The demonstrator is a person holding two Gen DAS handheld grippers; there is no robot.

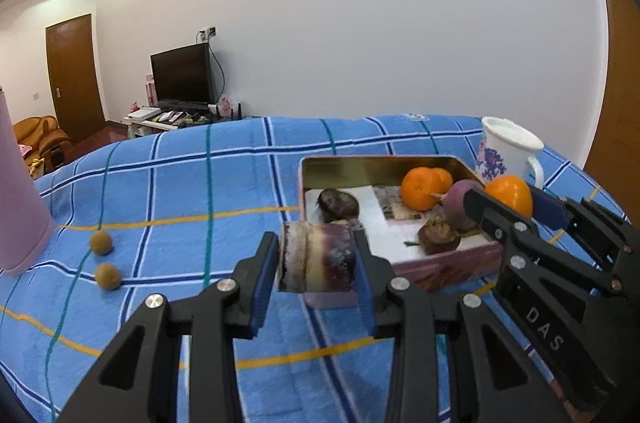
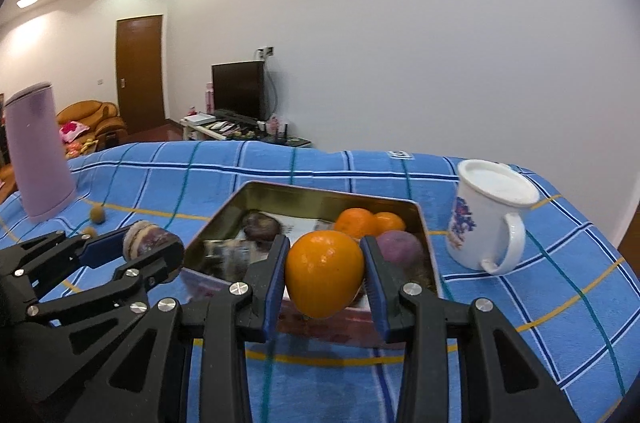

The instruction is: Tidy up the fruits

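We are holding two black grippers over a bed with a blue checked cover (image 1: 168,183). Closest to us, our left gripper (image 1: 316,257) is squeezing a short purple sugarcane piece (image 1: 318,257) between its blue pads. The piece is hanging just in front of the near left corner of the tin box (image 1: 380,163), not inside it. Our right gripper (image 2: 325,273) is squeezing a big orange (image 2: 324,273) between its pads. That orange is hanging over the near edge of the box.

Inside the box, a purple round fruit (image 2: 400,247) is lying near the right side. Two small oranges (image 2: 366,221) are touching each other behind it. A dark brown fruit (image 2: 261,225) is sitting toward the back left, and another dark brown fruit (image 1: 438,237) is lying near the front.

To the right of the box, a white mug with blue flowers (image 2: 486,219) is standing upright. To the left, two little brown fruits (image 1: 105,257) are lying on the cover, near a tall pink jug (image 2: 38,151).

Far behind the bed, a black television (image 1: 182,75) is standing by the white wall, with a brown door (image 1: 74,71) farther left.
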